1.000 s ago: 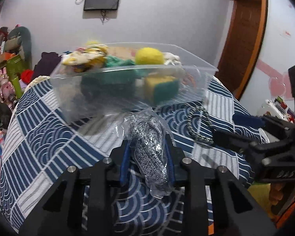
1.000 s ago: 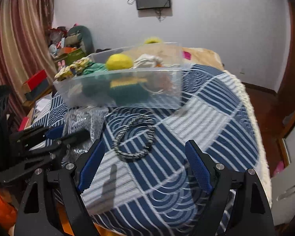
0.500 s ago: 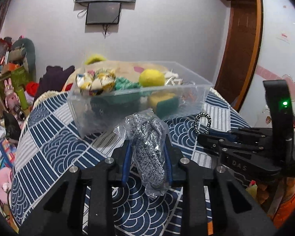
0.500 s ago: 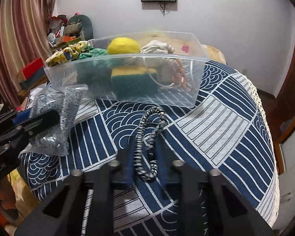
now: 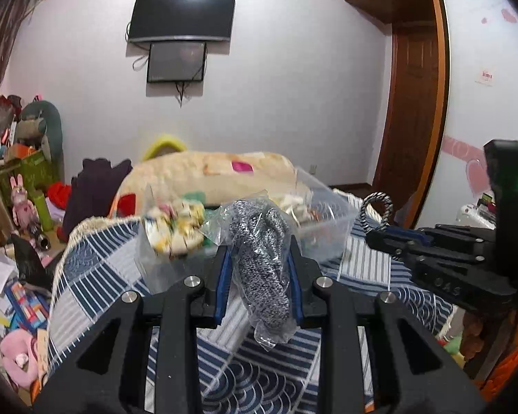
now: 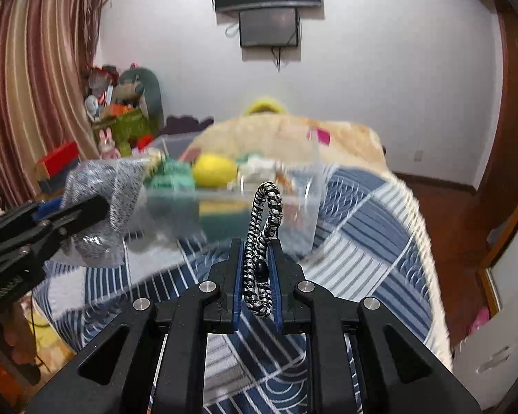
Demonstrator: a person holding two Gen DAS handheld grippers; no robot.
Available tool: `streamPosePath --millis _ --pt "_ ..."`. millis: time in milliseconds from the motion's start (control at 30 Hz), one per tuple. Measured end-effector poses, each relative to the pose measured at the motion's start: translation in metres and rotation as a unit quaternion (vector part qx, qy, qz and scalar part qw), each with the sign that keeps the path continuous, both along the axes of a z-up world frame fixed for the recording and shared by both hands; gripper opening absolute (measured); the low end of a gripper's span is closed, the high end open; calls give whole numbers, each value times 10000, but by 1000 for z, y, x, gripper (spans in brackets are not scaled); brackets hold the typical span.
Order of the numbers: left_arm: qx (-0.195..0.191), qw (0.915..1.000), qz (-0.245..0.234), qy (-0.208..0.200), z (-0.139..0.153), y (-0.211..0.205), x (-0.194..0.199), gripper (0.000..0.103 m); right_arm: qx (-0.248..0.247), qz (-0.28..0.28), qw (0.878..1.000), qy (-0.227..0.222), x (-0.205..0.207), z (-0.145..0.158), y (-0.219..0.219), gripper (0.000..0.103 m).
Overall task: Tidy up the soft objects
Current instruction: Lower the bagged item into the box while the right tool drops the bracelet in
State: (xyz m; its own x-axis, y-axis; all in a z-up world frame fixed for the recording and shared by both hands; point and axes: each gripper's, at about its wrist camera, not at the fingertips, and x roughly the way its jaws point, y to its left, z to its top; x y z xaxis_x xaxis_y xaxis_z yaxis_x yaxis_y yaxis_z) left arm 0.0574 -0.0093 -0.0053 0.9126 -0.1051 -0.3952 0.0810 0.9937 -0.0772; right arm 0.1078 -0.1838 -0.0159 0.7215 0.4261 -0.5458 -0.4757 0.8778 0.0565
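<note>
My left gripper (image 5: 258,276) is shut on a clear plastic bag of speckled black-and-white knit fabric (image 5: 264,265), held up above the bed. My right gripper (image 6: 256,272) is shut on a braided black-and-white cord bracelet (image 6: 263,238), whose loop stands up between the pads. The bracelet (image 5: 376,207) also shows at the right of the left wrist view, and the bagged fabric (image 6: 102,189) at the left of the right wrist view. Ahead stands a clear plastic bin (image 6: 304,227) holding a yellow ball (image 6: 214,169), green cloth (image 6: 171,176), a sponge and patterned cloth (image 5: 174,227).
The bin stands on a bed with a navy and white patterned cover (image 6: 373,241). A cream blanket (image 5: 210,172) lies behind it. Toys and boxes (image 5: 27,172) crowd the left side, a wooden door (image 5: 414,103) is at the right, and a screen (image 5: 181,15) hangs on the far wall.
The right gripper went from wide open over the bracelet to shut on it and lifted it off the cover. The left gripper rose with the bagged fabric, so the bin sits lower in view.
</note>
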Motion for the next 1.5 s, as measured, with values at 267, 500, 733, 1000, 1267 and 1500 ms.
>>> streamPosePath --millis 267,500,733,1000,1267,1500 --pt "199 9996 42 -204 19 2 17 29 132 -66 9989 -444 12 33 11 13" --pt "285 9990 163 -302 26 1 37 29 129 -58 9982 -579 22 43 23 13" --pt "149 9994 296 52 13 13 70 29 159 -139 9989 -418 45 37 33 13" --pt "13 9976 400 573 -14 22 101 29 -17 -160 9997 159 77 6 46 13" --pt "33 9956 350 868 -23 25 113 43 -175 -84 9992 355 80 -5 52 15" --pt "207 9971 217 706 -16 19 97 62 -382 -21 9991 202 66 4 52 39"
